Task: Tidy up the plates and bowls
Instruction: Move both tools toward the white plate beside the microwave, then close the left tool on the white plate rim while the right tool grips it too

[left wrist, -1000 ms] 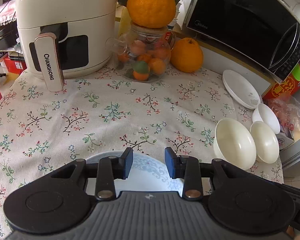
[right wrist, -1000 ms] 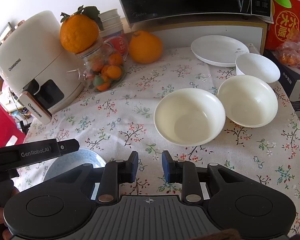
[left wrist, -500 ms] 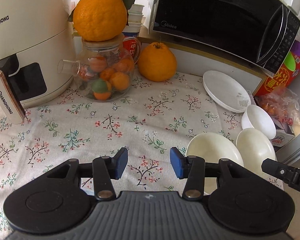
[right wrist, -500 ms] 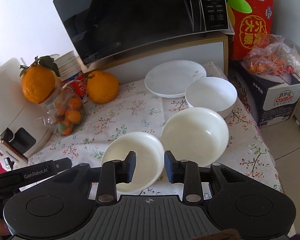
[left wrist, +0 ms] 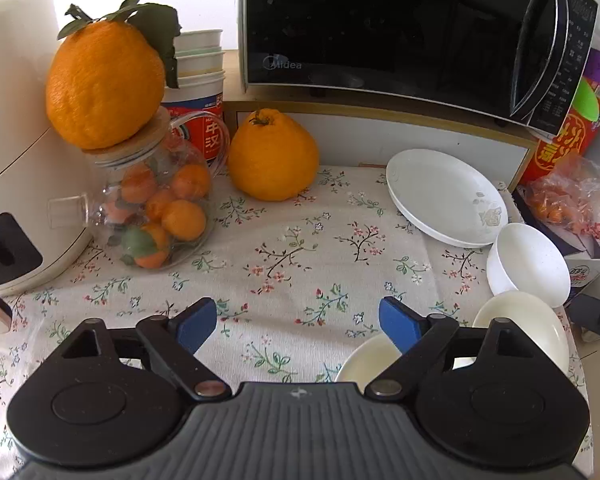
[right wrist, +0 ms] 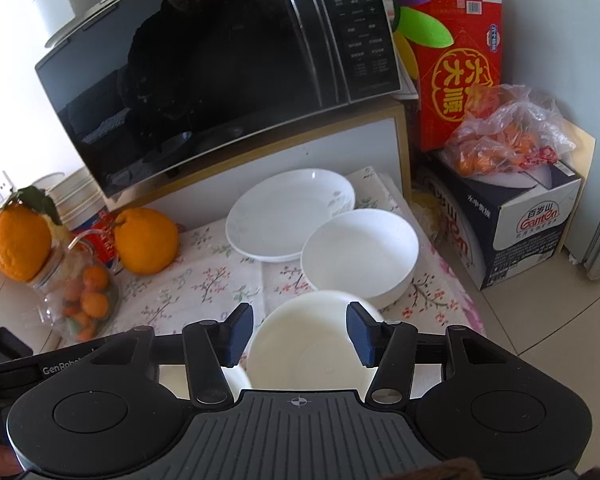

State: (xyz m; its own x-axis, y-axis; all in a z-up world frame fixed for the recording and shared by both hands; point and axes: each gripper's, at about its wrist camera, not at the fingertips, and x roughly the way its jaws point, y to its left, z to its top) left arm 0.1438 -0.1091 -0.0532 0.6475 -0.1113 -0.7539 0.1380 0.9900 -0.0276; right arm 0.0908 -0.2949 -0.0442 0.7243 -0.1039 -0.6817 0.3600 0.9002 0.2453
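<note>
A table covered with a flowery cloth (left wrist: 300, 248) is seen from both grippers. The left gripper (left wrist: 298, 326) is held above the cloth with its 2 blue pads (left wrist: 196, 324) spread wide apart; its jaws have just been opening, and nothing is held between them, only cloth is seen below. The right gripper (right wrist: 300, 334) is held over a cream bowl (right wrist: 312, 344); its jaws have just been opening too, and they are about half open. The cream bowl is seen in the gap between the pads, but it is not touched by them. A second cream bowl (left wrist: 364, 364) is set just beside it, mostly hidden under the left gripper's right finger. A white bowl (right wrist: 360, 254) is placed just behind the cream bowl, near the table's right edge. A white plate (right wrist: 284, 212) with a faint flower print is laid behind the white bowl, and its rim is touched or overlapped by that bowl. A black microwave (left wrist: 400, 32) is set on a shelf at the back. 1 big orange fruit (left wrist: 272, 158) is placed on the cloth, and another is put on top of a glass jar (left wrist: 160, 208) full of small oranges.
</note>
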